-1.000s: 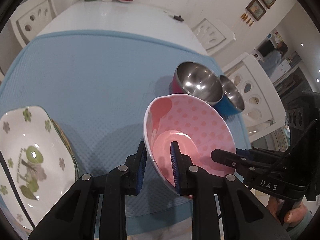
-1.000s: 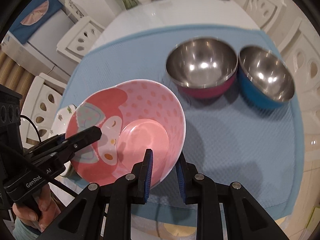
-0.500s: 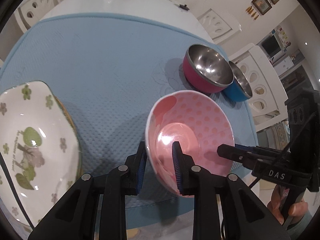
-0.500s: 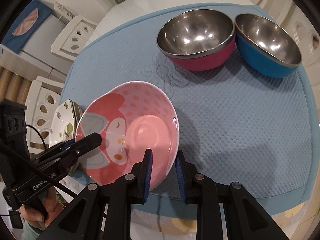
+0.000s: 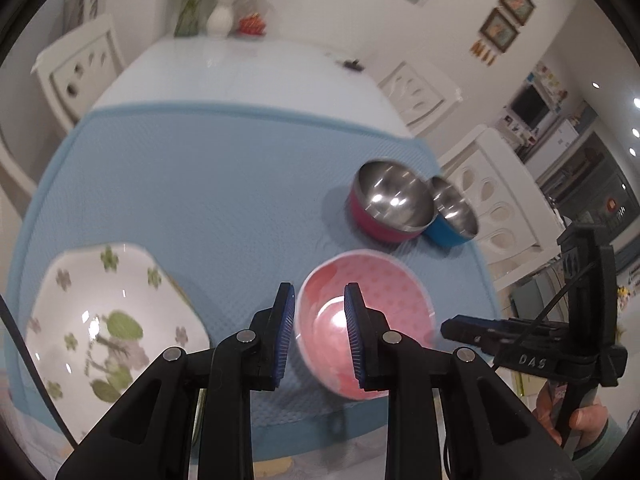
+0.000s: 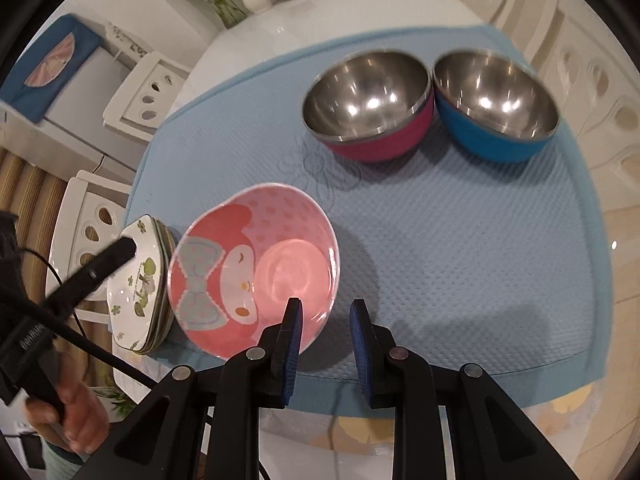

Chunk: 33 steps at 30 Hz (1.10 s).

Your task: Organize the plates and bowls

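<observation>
A pink cartoon bowl (image 6: 256,264) hangs tilted just above the blue mat (image 6: 460,260), and my right gripper (image 6: 326,320) is shut on its near right rim. The left wrist view shows that bowl (image 5: 400,304) beyond my left gripper (image 5: 320,320), with the right gripper's tip (image 5: 448,326) at its right edge. My left gripper (image 6: 120,250) is off the bowl and over a stack of white clover plates (image 6: 140,280). Its jaws are nearly together with nothing pressed between them. The plates (image 5: 104,320) lie at the mat's near left.
A red steel bowl (image 6: 368,92) and a blue steel bowl (image 6: 496,96) sit side by side at the mat's far right. White chairs (image 5: 492,196) ring the table. A vase (image 5: 220,20) stands at the table's far end. Bare mat (image 5: 200,180) lies between the plates and the steel bowls.
My left gripper has let go of the pink bowl's left rim and drawn up and back toward the plates. The right gripper keeps the bowl, now lower and farther off in the left wrist view.
</observation>
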### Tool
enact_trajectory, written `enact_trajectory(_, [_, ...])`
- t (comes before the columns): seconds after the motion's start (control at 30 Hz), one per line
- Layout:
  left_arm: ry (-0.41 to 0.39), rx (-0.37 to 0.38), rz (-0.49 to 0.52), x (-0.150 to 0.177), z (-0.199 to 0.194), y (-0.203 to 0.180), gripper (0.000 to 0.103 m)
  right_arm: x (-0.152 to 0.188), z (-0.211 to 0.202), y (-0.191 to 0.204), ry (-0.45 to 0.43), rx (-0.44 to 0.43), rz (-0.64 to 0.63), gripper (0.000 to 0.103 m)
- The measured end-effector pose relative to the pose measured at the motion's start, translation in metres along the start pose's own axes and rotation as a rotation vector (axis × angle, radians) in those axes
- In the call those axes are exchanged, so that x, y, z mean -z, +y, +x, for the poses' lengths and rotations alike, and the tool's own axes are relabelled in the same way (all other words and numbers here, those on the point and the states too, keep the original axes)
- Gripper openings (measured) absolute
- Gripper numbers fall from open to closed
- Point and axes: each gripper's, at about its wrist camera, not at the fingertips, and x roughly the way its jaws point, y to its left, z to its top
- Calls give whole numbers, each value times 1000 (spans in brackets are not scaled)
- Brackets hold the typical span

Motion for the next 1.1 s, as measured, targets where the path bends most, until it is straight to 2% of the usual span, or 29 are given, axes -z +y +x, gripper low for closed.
enact_trajectory(0.13, [-52, 19, 90, -20, -17, -23, 23, -1, -23, 14, -55, -2, -26, 25])
enact_trajectory(0.17, [-67, 23, 119, -26, -22, -30, 28, -2, -31, 17, -74, -4, -26, 31])
enact_trajectory(0.2, [-80, 26, 140, -31, -25, -35, 33, -2, -38, 18, -92, -8, -23, 42])
enact_trajectory(0.27, [-106, 39, 174, -43, -31, -45, 39, -3, -50, 19, -136, -15, -13, 52])
enact_trajectory(0.33, [-117, 64, 203, -55, -35, -54, 42, -7, -64, 21, -183, -9, -5, 53])
enact_trajectory(0.4, [-124, 103, 221, -69, -37, -61, 55, -13, -73, 21, -207, -16, 14, 53])
enact_trajectory(0.43, [-131, 119, 224, -76, -37, -64, 65, -16, -77, 19, -216, -25, 32, 53])
enact_trajectory(0.53, [-138, 165, 237, -94, -31, -70, 68, -27, -83, 3, -233, -60, 126, 53])
enact_trajectory(0.7, [-57, 193, 186, -122, 12, -64, 68, -49, -65, -25, -207, -41, 266, 53])
enact_trajectory(0.8, [49, 198, 122, -136, 56, -52, 66, -61, -46, -34, -183, -43, 291, 53])
enact_trajectory(1.1, [262, 200, 74, -136, 170, -35, 55, -94, 15, -58, -85, -38, 343, 53])
